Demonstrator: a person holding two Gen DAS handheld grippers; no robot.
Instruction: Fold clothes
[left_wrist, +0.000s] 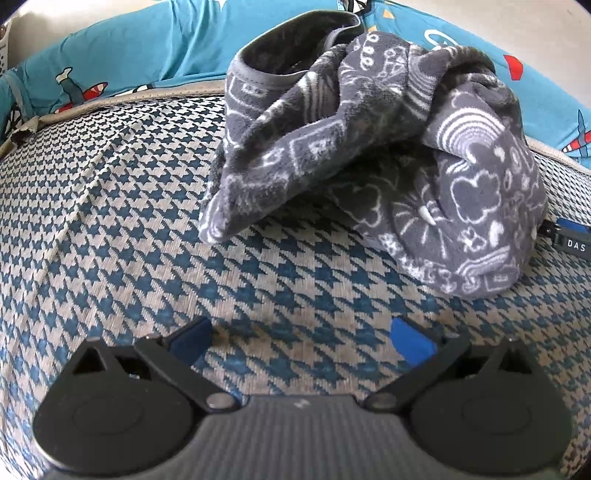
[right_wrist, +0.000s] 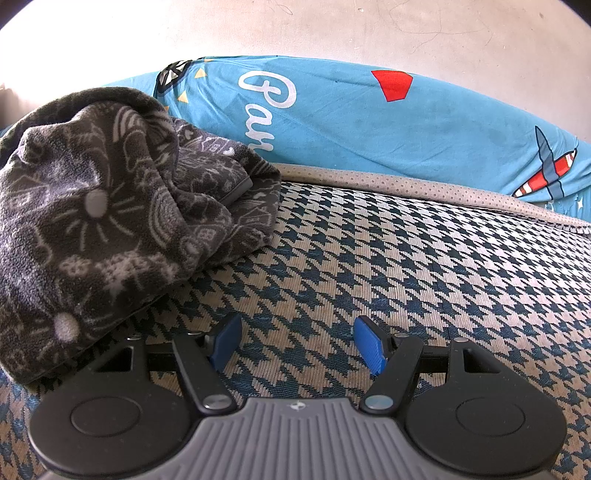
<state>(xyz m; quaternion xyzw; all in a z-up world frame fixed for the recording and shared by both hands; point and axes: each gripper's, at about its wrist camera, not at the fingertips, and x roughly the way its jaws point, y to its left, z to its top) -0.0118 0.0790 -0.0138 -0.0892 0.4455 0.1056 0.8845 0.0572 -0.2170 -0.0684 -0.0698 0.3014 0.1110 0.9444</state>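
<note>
A grey fleece garment (left_wrist: 369, 147) with white doodle prints lies crumpled on the houndstooth surface (left_wrist: 129, 221); its grey-trimmed opening faces up at the back. My left gripper (left_wrist: 301, 341) is open and empty, a short way in front of the garment. In the right wrist view the same garment (right_wrist: 110, 214) is bunched at the left. My right gripper (right_wrist: 297, 345) is open and empty, just to the right of the garment's near edge. The tip of the right gripper (left_wrist: 570, 236) shows at the garment's right side in the left wrist view.
A bright blue printed cushion or bedding (right_wrist: 369, 122) with planes and lettering runs along the back of the houndstooth surface (right_wrist: 406, 277), with a beige mesh edge (right_wrist: 406, 184) between them. A pale wall (right_wrist: 332, 26) is behind.
</note>
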